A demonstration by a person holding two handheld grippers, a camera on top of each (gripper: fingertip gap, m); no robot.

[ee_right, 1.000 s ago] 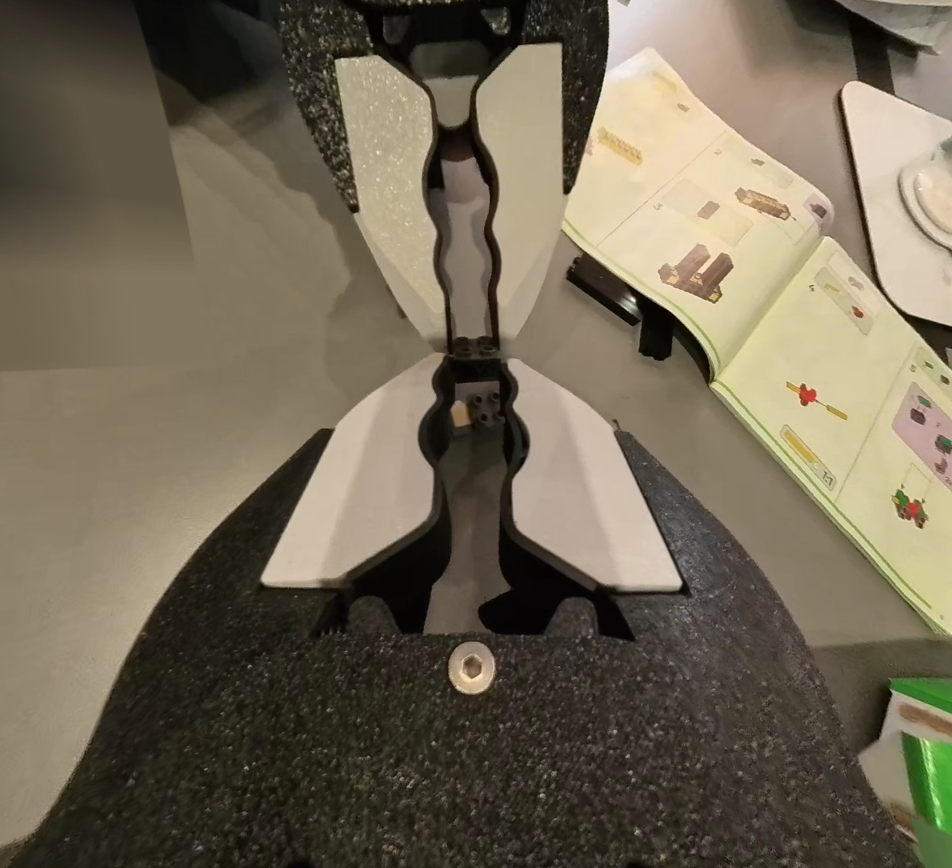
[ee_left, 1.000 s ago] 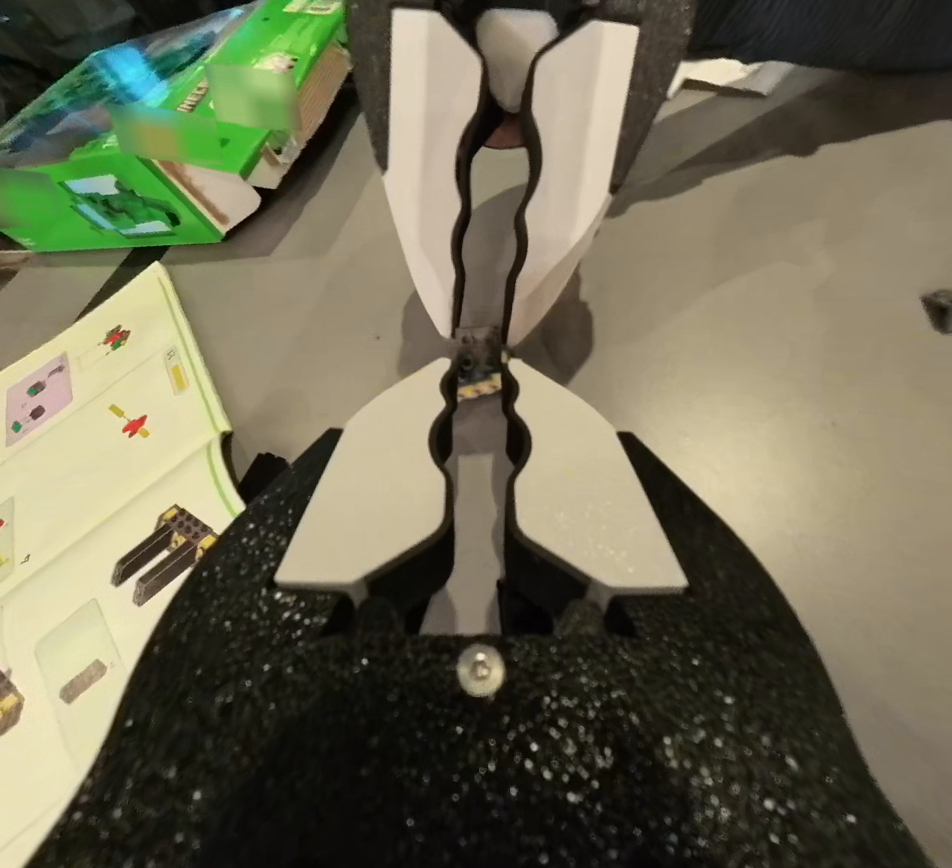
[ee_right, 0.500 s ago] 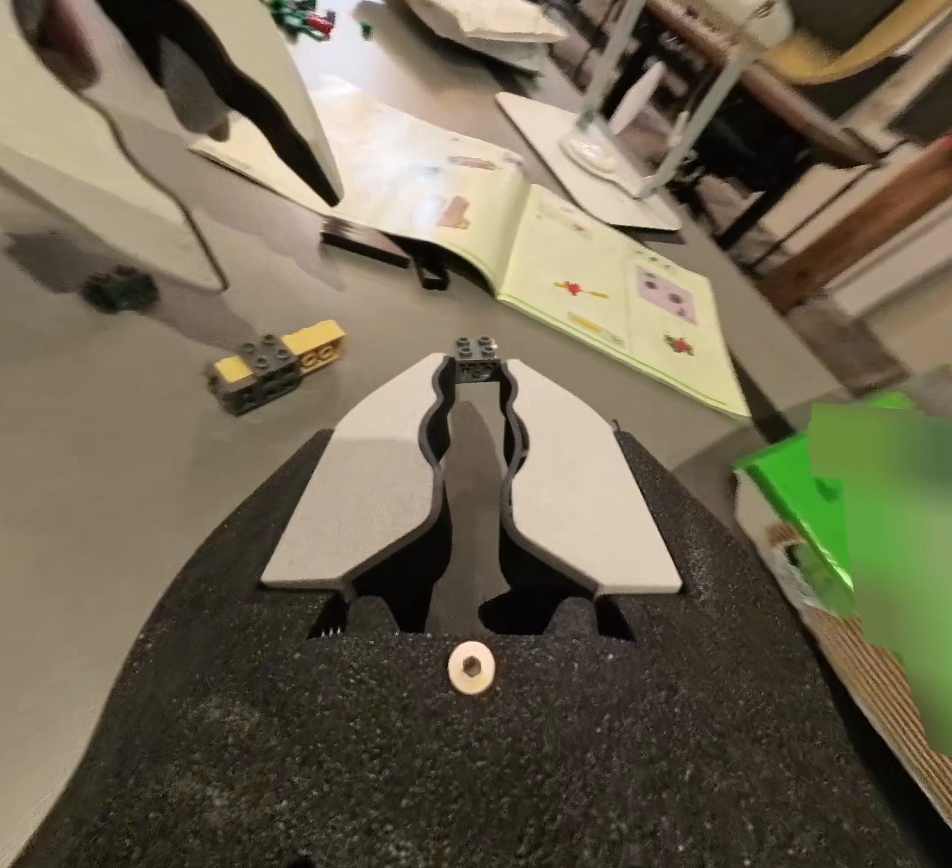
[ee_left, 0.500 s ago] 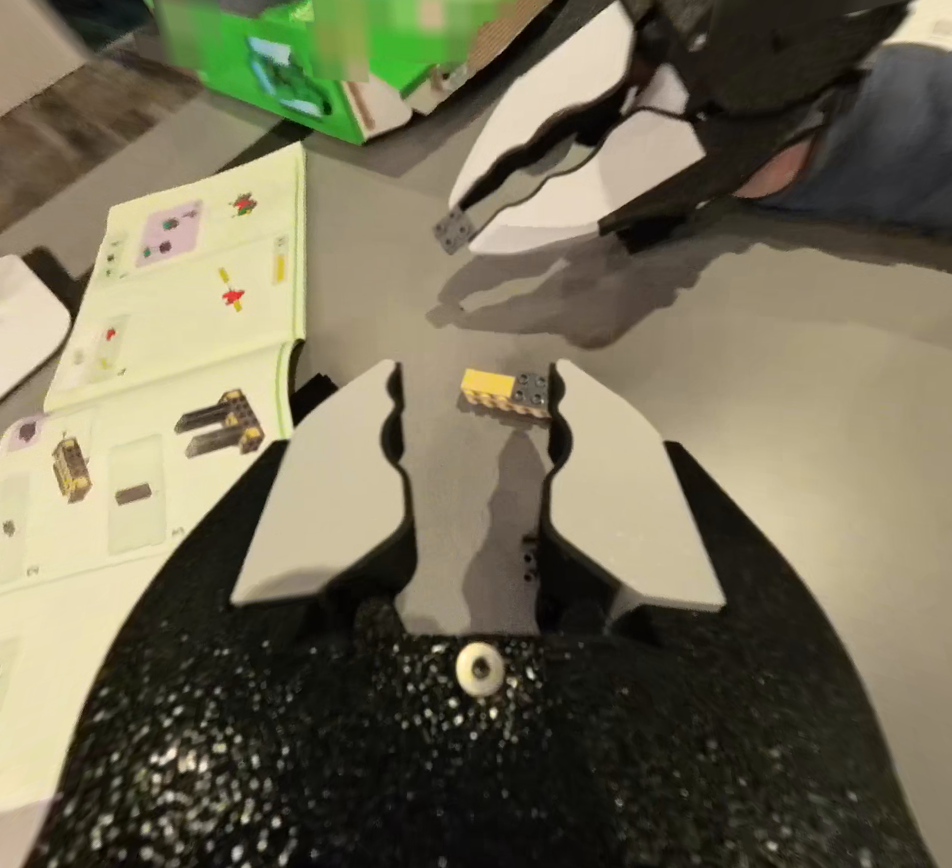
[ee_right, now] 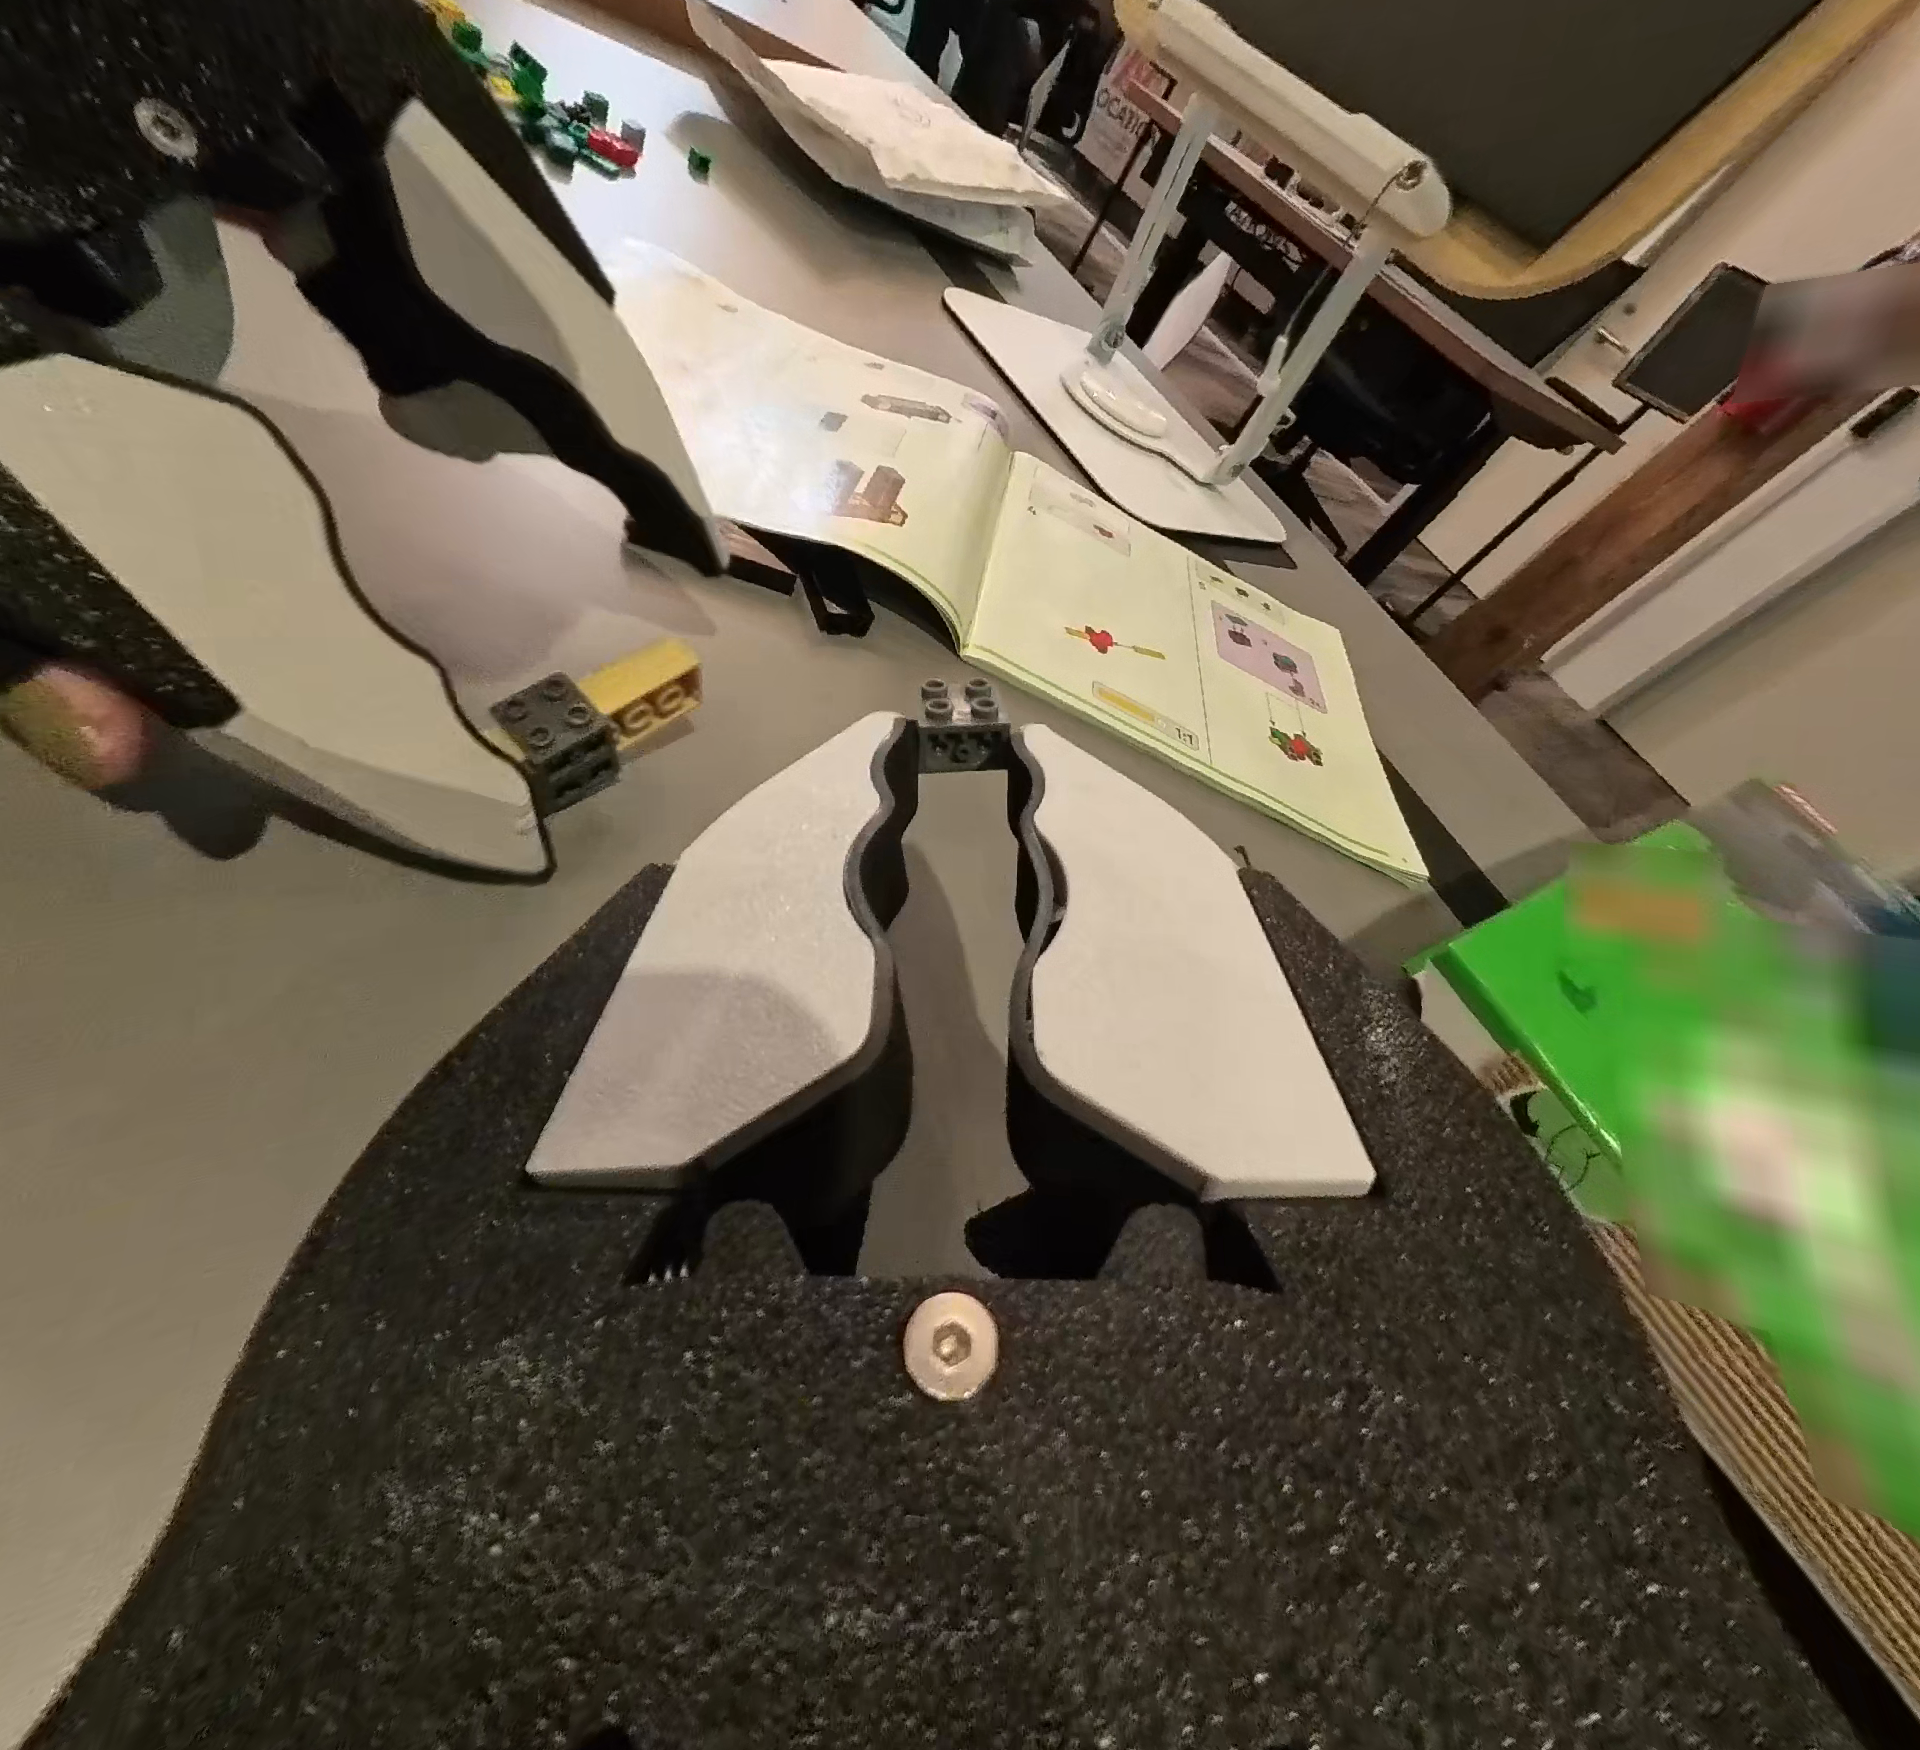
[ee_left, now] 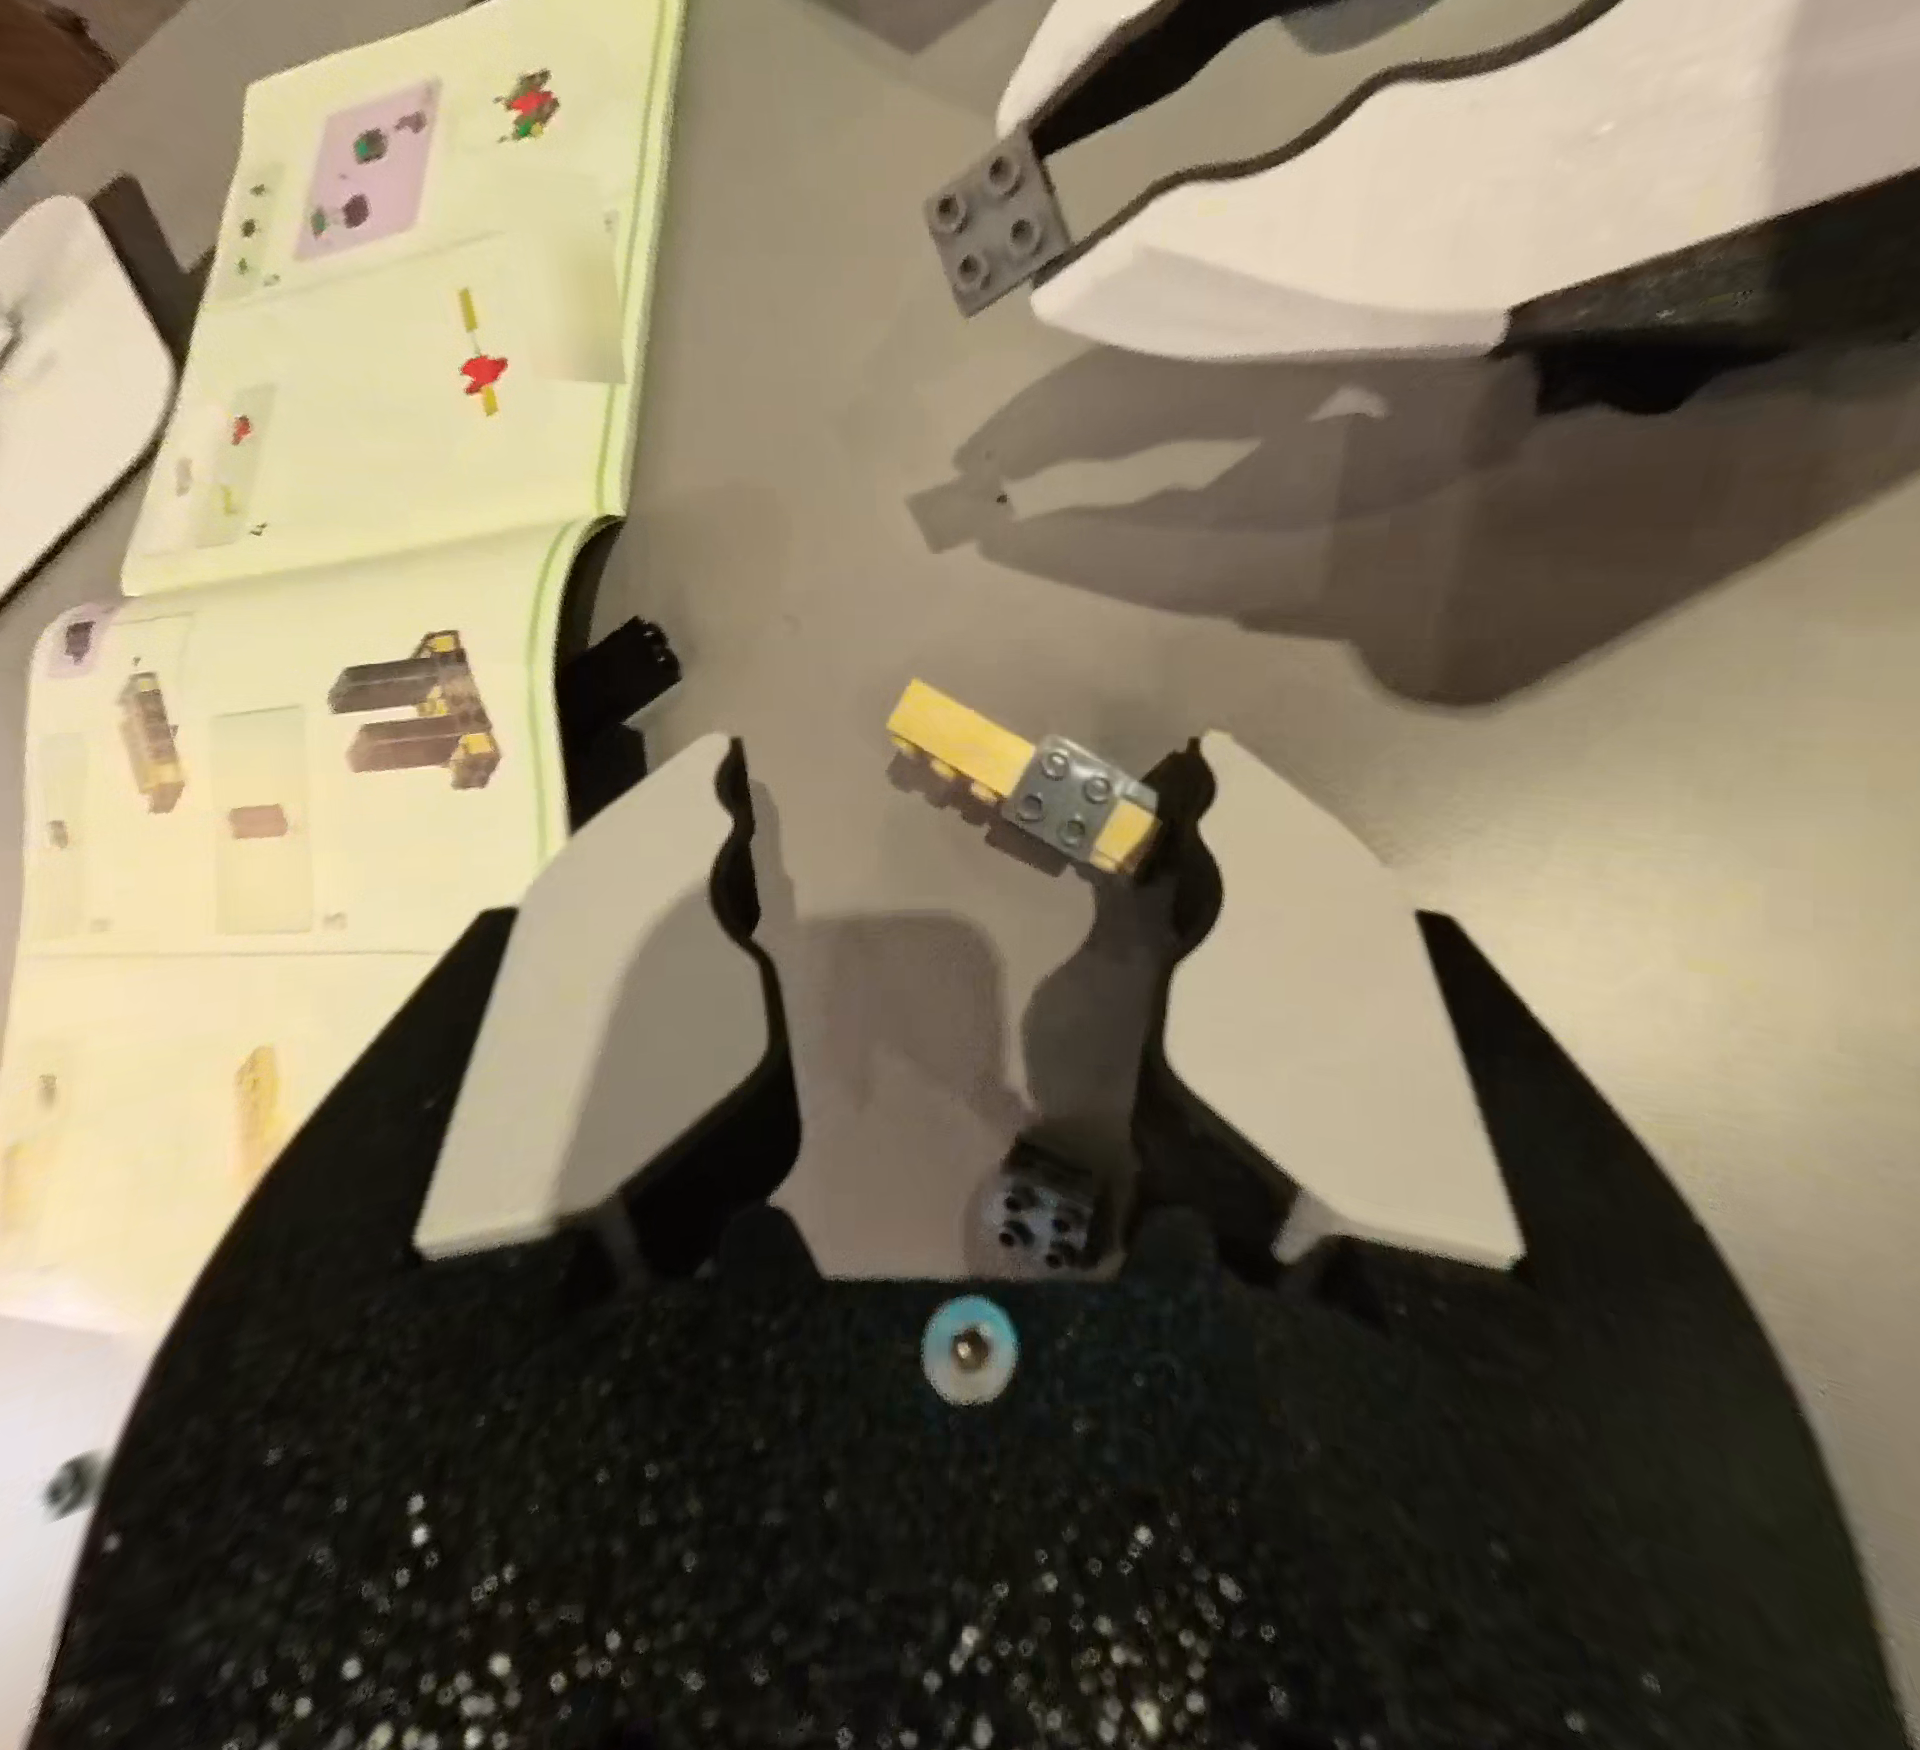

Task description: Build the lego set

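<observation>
Between your wide-spread left tool (ee_left: pixel 961 765) tips lies the yellow assembly (ee_left: pixel 1023 788), crosswise; your right tool (ee_right: pixel 961 734), pinching a grey brick (ee_right: pixel 963 730), hangs beyond.

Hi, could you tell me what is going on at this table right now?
A person is building a lego set with two handheld grippers. The right gripper is shut on a small dark grey brick, held above the grey table. The left gripper is open, with a yellow and grey assembly lying on the table by its right fingertip. An open instruction booklet lies beside them, and loose bricks sit farther back.
</observation>
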